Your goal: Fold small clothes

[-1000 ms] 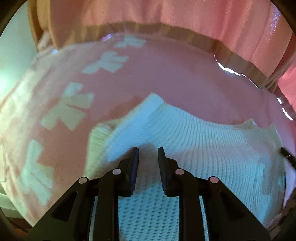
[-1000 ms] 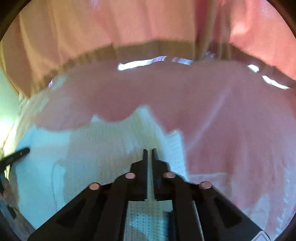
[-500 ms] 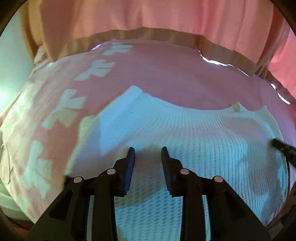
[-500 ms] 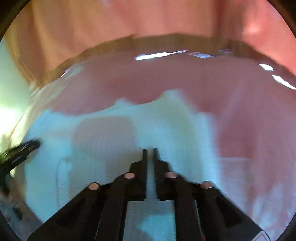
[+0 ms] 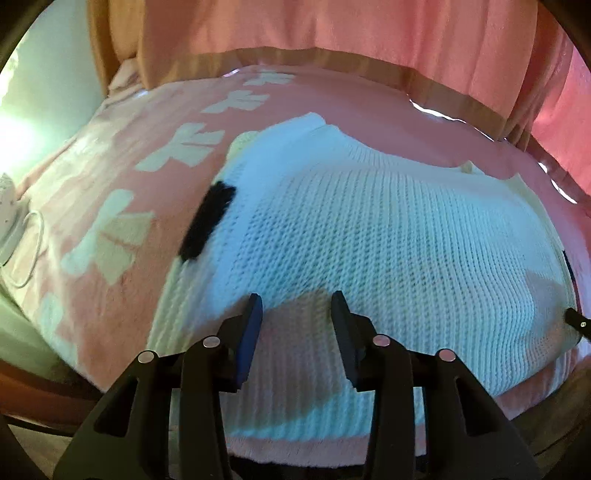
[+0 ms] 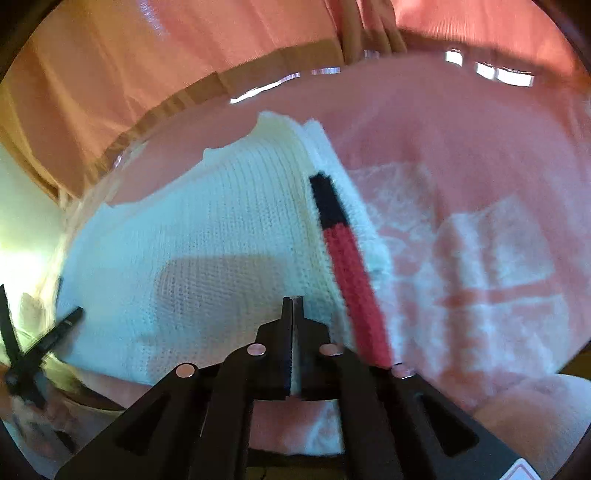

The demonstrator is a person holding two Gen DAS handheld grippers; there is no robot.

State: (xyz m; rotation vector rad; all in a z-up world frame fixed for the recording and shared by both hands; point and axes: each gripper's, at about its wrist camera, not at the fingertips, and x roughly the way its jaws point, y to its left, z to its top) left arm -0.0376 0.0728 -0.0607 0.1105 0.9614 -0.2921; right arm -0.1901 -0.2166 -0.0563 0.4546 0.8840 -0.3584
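A white knitted sweater [image 5: 369, 229] lies folded on a pink blanket [image 5: 110, 177] with pale bow shapes. A black band [image 5: 207, 221] shows at its left edge. My left gripper [image 5: 295, 310] is open just above the sweater's near edge, holding nothing. In the right wrist view the sweater [image 6: 207, 236] has a black and red striped band [image 6: 343, 251] along its right edge. My right gripper [image 6: 293, 310] is shut on a thin layer of the white knit at the sweater's near right edge. The other gripper's tip [image 6: 66, 325] shows at the left.
A pink curtain [image 5: 332, 33] with a tan hem hangs behind the bed. A white cable [image 5: 29, 251] lies at the blanket's left edge. The wooden bed edge [image 5: 37, 391] runs below the blanket.
My left gripper has opened wider and pulled back toward the sweater's near edge. The sweater has flattened out, and its black and red band has come into view. The right gripper stays shut.
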